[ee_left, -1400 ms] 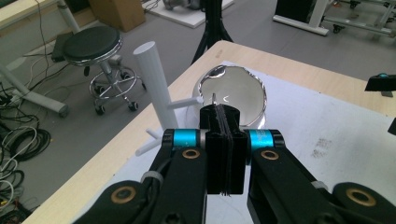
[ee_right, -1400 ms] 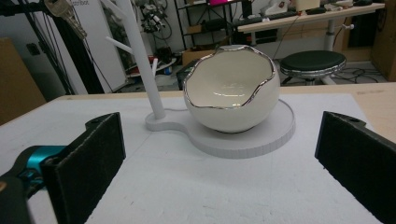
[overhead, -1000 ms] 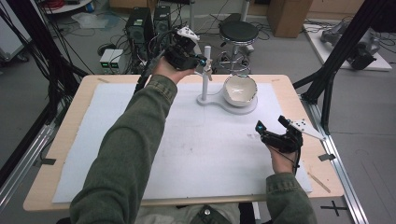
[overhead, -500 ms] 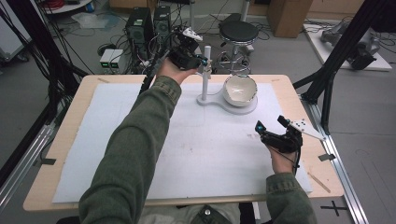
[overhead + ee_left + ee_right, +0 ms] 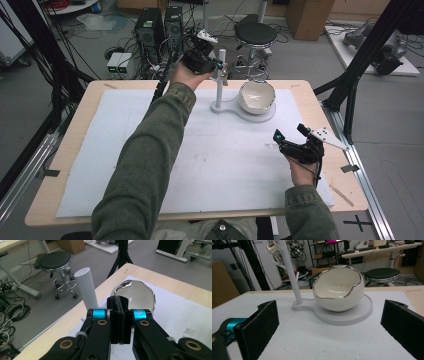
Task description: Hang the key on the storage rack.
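the left hand-held gripper (image 5: pixel 218 64) has barely moved, its jaws pressed together on nothing beside the white post (image 5: pixel 220 80). the right hand-held gripper (image 5: pixel 289 135) waits wide apart, facing the eggshell bowl (image 5: pixel 257 96); no grasp looks begun.

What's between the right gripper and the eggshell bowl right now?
Nothing: in the right gripper view, bare white mat runs from the open right gripper to the grey stand base under the eggshell bowl.

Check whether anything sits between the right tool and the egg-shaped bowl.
Nothing visible does. The right tool faces the egg-shaped bowl across bare white mat, jaws wide apart. The white post stands to the bowl's left on the same stand, off that line.
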Motion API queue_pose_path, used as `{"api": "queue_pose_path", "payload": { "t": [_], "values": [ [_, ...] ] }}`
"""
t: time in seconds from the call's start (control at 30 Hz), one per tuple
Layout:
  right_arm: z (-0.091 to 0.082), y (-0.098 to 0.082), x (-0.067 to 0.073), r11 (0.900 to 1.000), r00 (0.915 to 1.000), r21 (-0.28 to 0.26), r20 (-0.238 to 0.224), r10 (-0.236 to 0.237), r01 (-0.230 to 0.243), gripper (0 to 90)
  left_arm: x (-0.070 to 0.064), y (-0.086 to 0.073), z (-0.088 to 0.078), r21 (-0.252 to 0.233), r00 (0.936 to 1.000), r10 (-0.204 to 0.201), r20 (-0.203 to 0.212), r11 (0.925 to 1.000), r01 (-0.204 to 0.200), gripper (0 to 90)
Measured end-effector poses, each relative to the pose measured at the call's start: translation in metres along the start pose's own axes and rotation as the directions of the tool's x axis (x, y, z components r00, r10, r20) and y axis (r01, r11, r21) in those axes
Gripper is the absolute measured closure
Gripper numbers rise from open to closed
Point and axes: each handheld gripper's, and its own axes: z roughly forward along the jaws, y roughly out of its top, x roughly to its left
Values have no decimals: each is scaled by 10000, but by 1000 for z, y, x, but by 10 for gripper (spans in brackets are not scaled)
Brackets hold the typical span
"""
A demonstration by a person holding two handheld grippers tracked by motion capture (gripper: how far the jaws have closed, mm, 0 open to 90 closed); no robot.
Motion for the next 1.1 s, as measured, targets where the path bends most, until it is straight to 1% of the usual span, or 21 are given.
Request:
{"api": "queue_pose_path", "payload": {
  "t": [0.13,0.27,0.3,0.33,0.37,0.43,0.47,0.5,0.53,0.57,0.6,0.63,0.67,0.7,0.77,0.8,0.83,0.87,0.97,1.03,1.1],
  "values": [
    [0,0,0,10000,10000,11,-14,5,-5,6,2,-2,3,36,9999,-141,1,9999,141,891],
    [1,0,0,10000,10000,34,-20,1,-1,6,3,-2,3,122,9999,-84,-114,9999,85,891],
    [1,0,0,10000,10000,40,-18,22,-22,6,3,-2,3,190,9998,-94,-197,9998,97,889],
    [1,0,0,10000,10000,35,-42,33,-33,6,3,-3,3,226,9999,-86,-141,9997,89,889],
    [1,0,0,10000,10000,26,-50,14,-14,6,4,-3,4,194,9999,-160,35,9997,159,888],
    [1,0,0,10000,10000,41,-84,19,-19,6,5,-5,3,181,9996,-267,93,9995,265,885],
    [1,0,0,10000,10000,44,-66,25,-25,6,7,-7,3,145,9993,-332,172,9994,330,882],
    [1,0,0,10000,10000,30,-71,4,-4,6,8,-8,3,214,9988,-411,265,9989,405,877],
    [0,0,0,10000,10000,19,-85,9,-8,6,8,-9,2,229,9987,-460,238,9987,454,849],
    [0,0,0,10000,10000,27,-90,12,-12,6,8,-9,2,222,9984,-505,267,9985,499,774],
    [0,0,0,10000,10000,17,-61,2,-2,6,8,-10,1,214,9978,-506,426,9985,497,736],
    [0,0,0,10000,10000,31,-63,-5,5,6,6,-10,1,253,9979,-386,520,9990,373,700],
    [0,0,0,10000,10000,54,-46,-7,7,6,4,-10,0,214,9978,-347,562,9992,336,676],
    [0,0,1,10000,10000,54,-36,4,-4,6,2,-10,0,121,9973,-346,647,9994,338,627],
    [1,0,1,10000,10000,41,-49,6,-6,6,-1,-10,-1,-80,9956,-523,777,9986,531,550],
    [0,0,1,10000,10000,80,-52,19,-19,6,-2,-10,-2,-125,9948,-546,862,9984,558,528],
    [1,0,1,10000,10000,62,-50,6,-5,6,-3,-11,-2,-160,9948,-553,856,9983,568,509],
    [0,0,1,9999,10000,89,-51,58,-58,6,-4,-11,-2,-147,9952,-532,819,9984,546,487],
    [0,0,1,10000,10000,89,-63,29,-28,6,-6,-14,-2,-78,9949,-571,837,9983,580,414],
    [0,0,2,9999,9999,112,-45,96,-95,6,-7,-16,-3,-34,9945,-559,890,9984,565,368],
    [0,0,1,10000,10000,83,-58,-9,9,6,-8,-19,-5,-4,9951,-562,819,9984,565,313]
  ]
}}
